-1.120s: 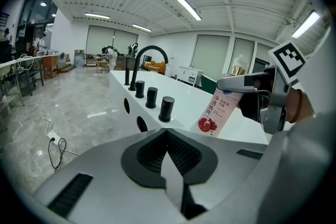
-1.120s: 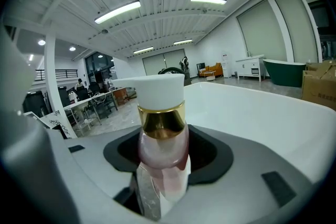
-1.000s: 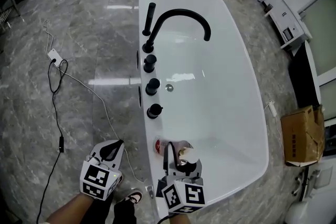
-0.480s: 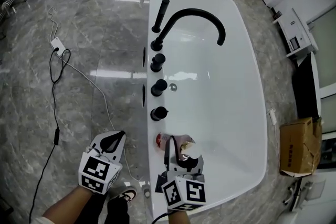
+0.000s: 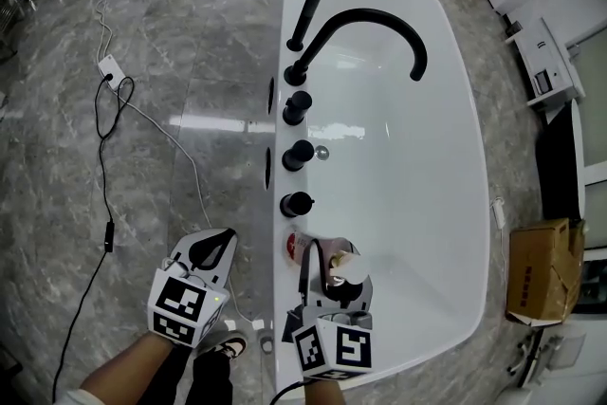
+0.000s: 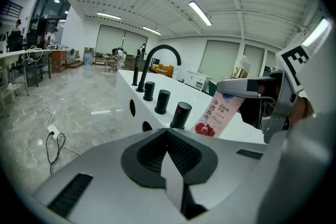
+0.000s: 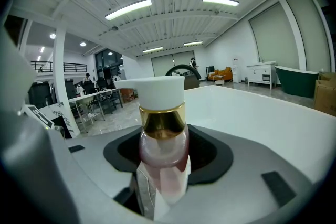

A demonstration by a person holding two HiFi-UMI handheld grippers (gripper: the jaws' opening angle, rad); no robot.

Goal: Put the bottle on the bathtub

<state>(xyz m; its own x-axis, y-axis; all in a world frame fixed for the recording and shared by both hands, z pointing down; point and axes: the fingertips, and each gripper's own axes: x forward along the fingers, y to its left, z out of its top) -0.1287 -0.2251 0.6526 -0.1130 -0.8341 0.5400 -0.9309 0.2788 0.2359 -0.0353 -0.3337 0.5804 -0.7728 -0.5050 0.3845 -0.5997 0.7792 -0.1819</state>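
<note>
Now: right tool [image 5: 329, 278] is clamping the pink bottle [image 7: 163, 157] mid-body, holding it tilted over the bathtub's [image 5: 446, 204] near rim, seemingly just clear of it. Left tool [image 5: 218, 242] is hovering beside the tub, jaws together, empty.

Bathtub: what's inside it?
In the bathtub, only a small round metal fitting shows. The right gripper, holding the bottle, covers the near corner.
</note>
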